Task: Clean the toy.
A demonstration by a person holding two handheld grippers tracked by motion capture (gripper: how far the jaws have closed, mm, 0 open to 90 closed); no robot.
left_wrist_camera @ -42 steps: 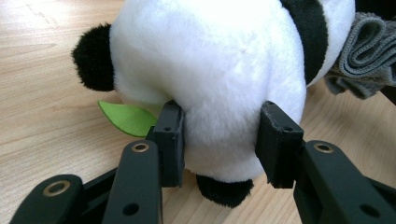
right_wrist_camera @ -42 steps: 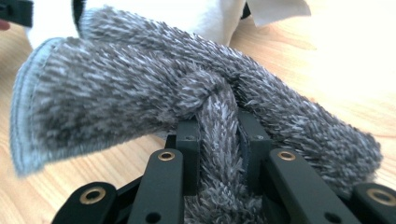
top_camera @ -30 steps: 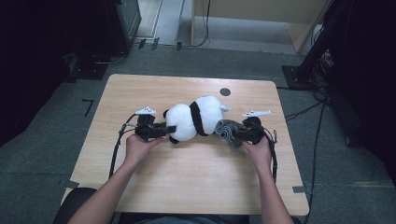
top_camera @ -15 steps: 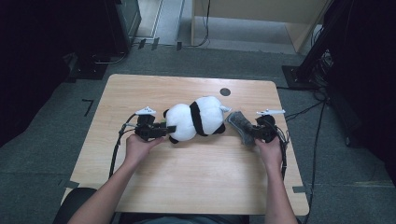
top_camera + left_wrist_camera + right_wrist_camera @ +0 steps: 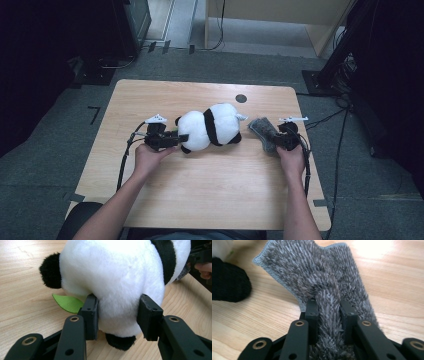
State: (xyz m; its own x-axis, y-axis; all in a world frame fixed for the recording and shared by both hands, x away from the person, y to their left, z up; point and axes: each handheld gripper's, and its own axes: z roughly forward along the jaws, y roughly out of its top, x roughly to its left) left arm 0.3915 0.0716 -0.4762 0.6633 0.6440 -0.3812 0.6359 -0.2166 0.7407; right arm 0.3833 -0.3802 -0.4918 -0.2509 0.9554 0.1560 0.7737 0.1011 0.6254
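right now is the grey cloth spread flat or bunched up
Bunched: the right gripper pinches a ridge of the grey cloth; its far end fans out on the table.

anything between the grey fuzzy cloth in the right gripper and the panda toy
Nothing visible. The grey fuzzy cloth, pinched in the right gripper, lies apart from the black-and-white plush panda, with bare light wooden table between them. The left gripper clamps the panda's far end.

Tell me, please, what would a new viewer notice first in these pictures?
A white-and-black plush panda lies in the middle of the light wooden table, its white end squeezed by the left gripper. To its right, the right gripper pinches a fold of a shaggy grey cloth.
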